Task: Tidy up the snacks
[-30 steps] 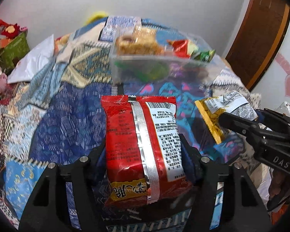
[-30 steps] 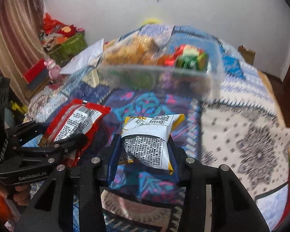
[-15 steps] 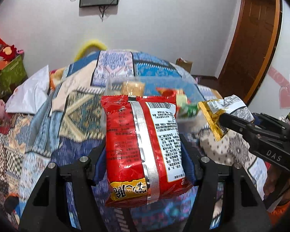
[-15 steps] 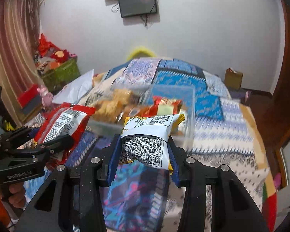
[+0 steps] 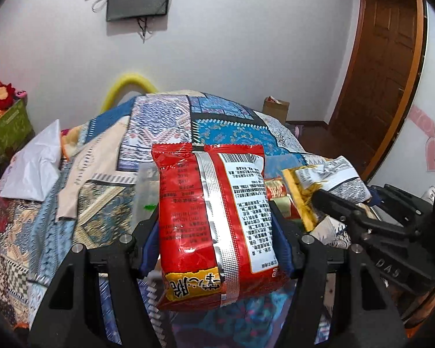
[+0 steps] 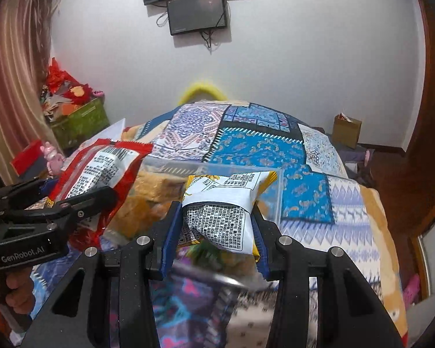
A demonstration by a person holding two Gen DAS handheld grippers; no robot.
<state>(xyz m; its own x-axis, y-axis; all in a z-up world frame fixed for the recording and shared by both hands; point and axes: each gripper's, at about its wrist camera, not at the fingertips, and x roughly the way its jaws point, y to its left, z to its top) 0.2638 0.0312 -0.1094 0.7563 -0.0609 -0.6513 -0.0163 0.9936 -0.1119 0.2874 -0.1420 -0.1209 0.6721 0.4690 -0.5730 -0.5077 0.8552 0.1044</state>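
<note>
Left wrist view shows the left tool [image 5: 216,226] gripping a red snack packet [image 5: 214,214] by its two sides, lifted above the patchwork bed [image 5: 226,127]. In the right wrist view the right tool [image 6: 214,232] squeezes a yellow and white snack packet [image 6: 223,203] in the same way, and just behind and below it stands a clear plastic container [image 6: 275,200] that already has some snacks inside. The step in hand seems to be the carrying of both packets to this container. I judge that the next move needs each tool to come over the open top and then release, one after the other, so that the packets do not collide. Both tools are side by side, near each other, pointing forward across the bed and roughly level.
</note>
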